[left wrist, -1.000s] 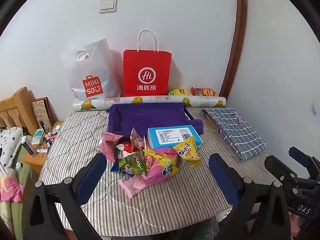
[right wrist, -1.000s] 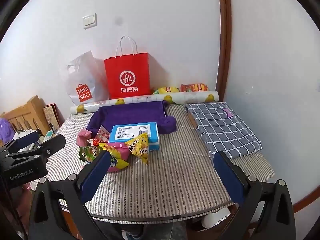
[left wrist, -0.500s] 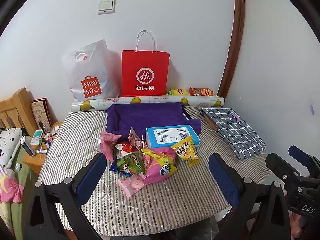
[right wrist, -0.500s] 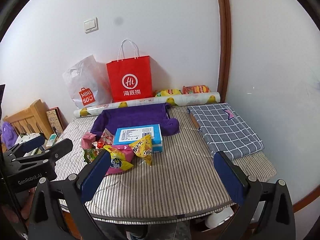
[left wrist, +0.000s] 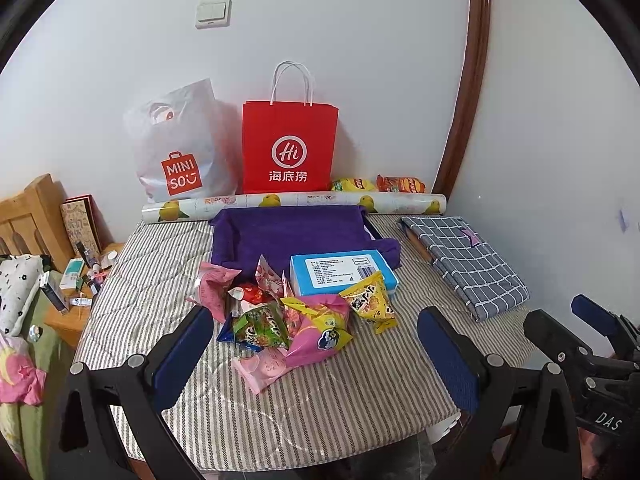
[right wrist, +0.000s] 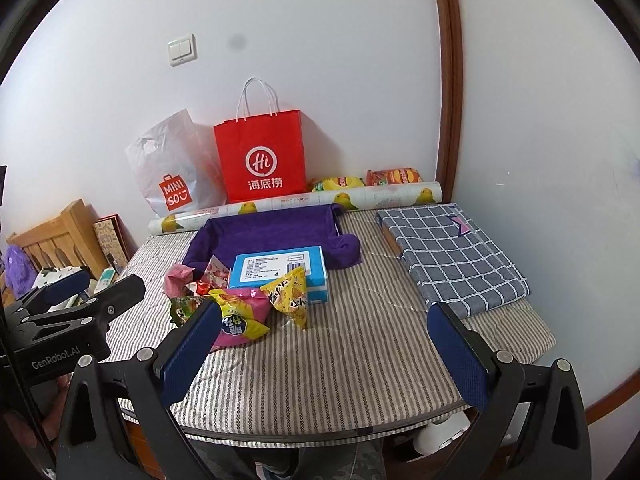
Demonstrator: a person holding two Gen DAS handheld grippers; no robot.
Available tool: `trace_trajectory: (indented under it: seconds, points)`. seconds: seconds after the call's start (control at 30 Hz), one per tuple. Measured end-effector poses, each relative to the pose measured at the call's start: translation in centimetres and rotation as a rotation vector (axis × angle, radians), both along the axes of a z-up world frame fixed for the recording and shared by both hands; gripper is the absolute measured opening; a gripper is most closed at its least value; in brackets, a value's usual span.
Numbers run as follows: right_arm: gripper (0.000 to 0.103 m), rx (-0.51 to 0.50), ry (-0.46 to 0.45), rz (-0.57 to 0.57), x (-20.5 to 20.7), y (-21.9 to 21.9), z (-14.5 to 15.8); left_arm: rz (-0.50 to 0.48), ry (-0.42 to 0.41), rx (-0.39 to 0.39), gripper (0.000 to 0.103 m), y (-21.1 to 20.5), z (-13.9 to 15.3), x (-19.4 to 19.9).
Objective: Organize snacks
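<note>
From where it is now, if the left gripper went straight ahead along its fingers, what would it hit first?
Probably the snack pile: the left gripper is open and empty, with the pink packet and green packet nearest between its fingers. Depth is unclear; the blue box lies behind them.

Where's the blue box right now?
In both wrist views the blue box sits mid-table on the front edge of the purple cloth, just behind the snack pile, with a yellow snack packet leaning against its front.

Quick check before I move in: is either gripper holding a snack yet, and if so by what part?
Nothing is held. The left gripper and right gripper both stand open and empty, short of the snack pile on the striped table cover.
</note>
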State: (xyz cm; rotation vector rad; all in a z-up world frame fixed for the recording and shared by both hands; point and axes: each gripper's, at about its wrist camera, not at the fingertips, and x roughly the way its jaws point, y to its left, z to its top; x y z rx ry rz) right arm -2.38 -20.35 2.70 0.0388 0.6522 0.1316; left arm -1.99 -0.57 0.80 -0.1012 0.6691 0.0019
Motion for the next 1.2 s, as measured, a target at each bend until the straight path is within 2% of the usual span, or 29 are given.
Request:
trace_trajectory:
  seconds: [1.2]
  points:
    - [0.101,0.014,-0.011,0.000,-0.52,0.58,0.13,0.000,-0.008,0.002,0.103,-0.28,0.03,-0.59]
